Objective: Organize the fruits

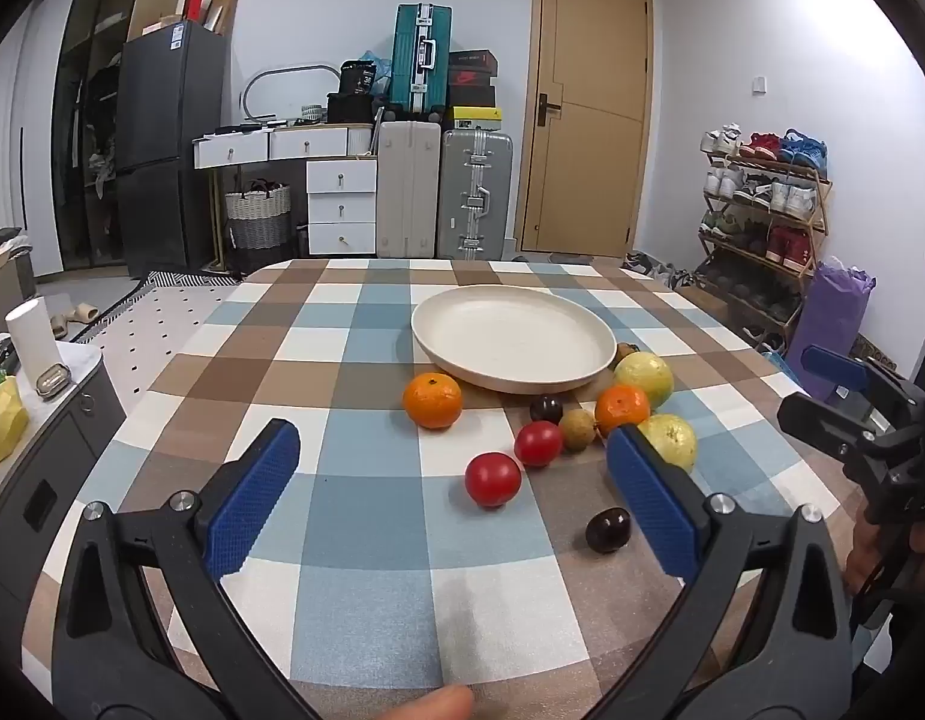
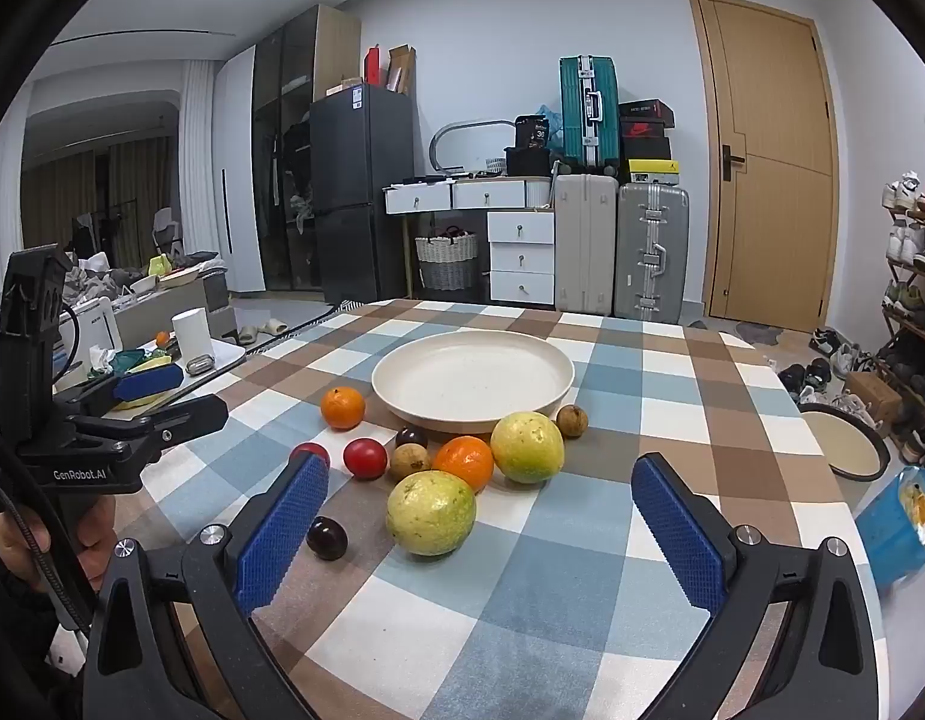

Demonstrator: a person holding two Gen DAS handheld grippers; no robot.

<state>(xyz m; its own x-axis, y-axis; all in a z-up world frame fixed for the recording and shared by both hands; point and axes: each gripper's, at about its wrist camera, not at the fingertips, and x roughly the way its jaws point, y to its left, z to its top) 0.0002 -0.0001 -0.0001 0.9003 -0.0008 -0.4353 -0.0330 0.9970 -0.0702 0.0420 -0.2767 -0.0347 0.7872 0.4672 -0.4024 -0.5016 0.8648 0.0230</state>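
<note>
A cream plate (image 1: 513,354) (image 2: 471,381) stands empty on the checked tablecloth. In front of it lie loose fruits: two oranges (image 1: 432,400) (image 2: 464,462), two red tomatoes (image 1: 493,479) (image 2: 365,458), two yellow-green guavas (image 2: 431,513) (image 2: 527,447), dark plums (image 1: 608,530) (image 2: 327,537) and small brown fruits (image 2: 410,461). My left gripper (image 1: 450,498) is open and empty, hovering over the near tomato and plum. My right gripper (image 2: 480,531) is open and empty, just before the near guava.
The table (image 2: 672,420) has a rounded edge. To the left stands a side cabinet with a white roll (image 2: 192,330). To the right are a shoe rack (image 1: 762,210), a blue bag (image 2: 894,519) and a bowl on the floor (image 2: 846,438).
</note>
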